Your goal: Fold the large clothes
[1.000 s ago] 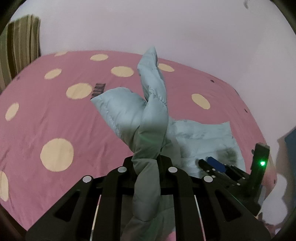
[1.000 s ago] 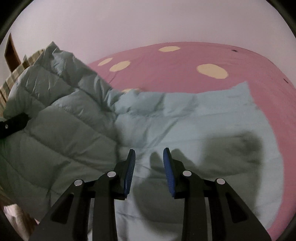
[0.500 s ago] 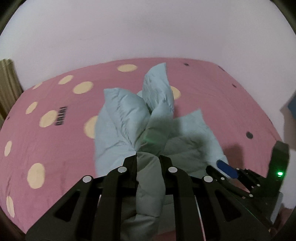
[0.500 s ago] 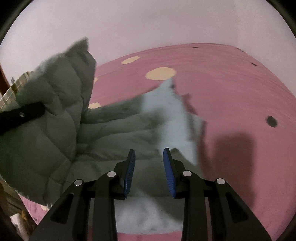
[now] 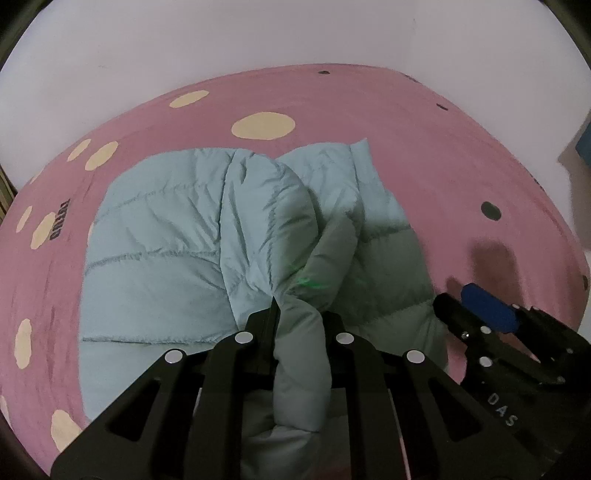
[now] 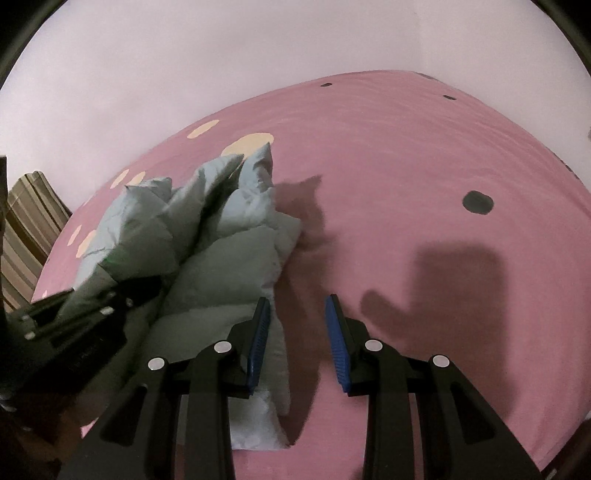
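Note:
A pale blue quilted puffer jacket lies spread on the pink bed. My left gripper is shut on a rolled fold of the jacket that runs back between its fingers. In the right wrist view the jacket sits bunched at the left, with the left gripper clamped on it. My right gripper is open and empty, its blue pads above the bed just right of the jacket's edge. It also shows in the left wrist view at the lower right.
The bed sheet has cream dots and small dark dots. A white wall runs behind the bed. A striped fabric stands at the far left. Bare sheet lies to the right of the jacket.
The left gripper has carried its fold down and over, so the raised jacket now lies lower and spread on the bed. The right gripper has shifted right, off the jacket onto bare sheet.

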Available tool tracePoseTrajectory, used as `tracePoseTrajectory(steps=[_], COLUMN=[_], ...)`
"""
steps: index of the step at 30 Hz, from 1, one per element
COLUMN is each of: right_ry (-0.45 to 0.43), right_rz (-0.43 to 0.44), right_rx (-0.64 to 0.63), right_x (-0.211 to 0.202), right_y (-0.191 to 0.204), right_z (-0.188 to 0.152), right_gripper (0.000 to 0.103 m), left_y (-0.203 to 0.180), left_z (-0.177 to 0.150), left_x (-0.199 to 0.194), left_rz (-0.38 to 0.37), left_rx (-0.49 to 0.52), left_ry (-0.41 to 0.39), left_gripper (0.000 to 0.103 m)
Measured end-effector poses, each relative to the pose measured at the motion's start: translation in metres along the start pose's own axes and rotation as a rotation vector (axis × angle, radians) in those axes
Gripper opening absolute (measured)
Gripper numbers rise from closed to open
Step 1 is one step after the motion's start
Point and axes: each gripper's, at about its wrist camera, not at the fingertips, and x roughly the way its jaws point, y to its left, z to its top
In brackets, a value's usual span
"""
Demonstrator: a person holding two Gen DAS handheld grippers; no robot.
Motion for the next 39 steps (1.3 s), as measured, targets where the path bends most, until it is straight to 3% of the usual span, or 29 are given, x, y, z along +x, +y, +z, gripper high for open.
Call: tracePoseTrajectory(steps=[9, 14, 17, 21, 25, 27, 33, 35, 39], right_ry=[-0.001, -0.01, -0.017, -0.024, -0.037, -0.044, -0.04, -0.04, -0.059], right_rz=[-0.034, -0.056, -0.068, -0.079, -0.079, -0.076, -0.043, -0.021, 0.007], right_rx=[0.02, 0.021, 0.021, 0.019, 0.005, -0.006, -0.055, -0.057, -0.078], right_x=[0.0, -0.005, -0.01, -0.017, -0.024, -0.026, -0.022, -0.019, -0.015], right_y=[-0.011, -0.016, -0.017, -0.016, -0.006, 0.001, 0.035, 0.046, 0.07], right_z=[0.002, 0.005, 0.006, 0.008, 0.011, 0.014, 0.024, 0.028, 0.034], right_gripper=[0.032, 0.032, 0.032, 0.032, 0.032, 0.032, 0.034, 0.063, 0.067], left_y=[-0.008, -0.01, -0.014, -0.011, 0.02, 0.046, 0.132, 0.157, 0.187], left_z=[-0.005, -0.005, -0.002, 0.002, 0.005, 0.004, -0.018, -0.029, -0.046], left_x=[0.0, -0.019, -0.038, -0.071, -0.102, -0.108, -0.09, -0.081, -0.066], left_rz=[0.006, -0.027, -0.069, -0.118, -0.111, -0.072, 0.078, 0.091, 0.095], left_rx=[-0.001, -0.001, -0.003, 0.0, -0.039, -0.072, -0.178, -0.234, -0.304], left_ry=[-0.012, -0.038, -0.075, -0.145, -0.228, -0.25, -0.22, -0.189, -0.142], left_gripper=[0.013, 0.028, 0.049, 0.06, 0.067, 0.068, 0.07, 0.071, 0.071])
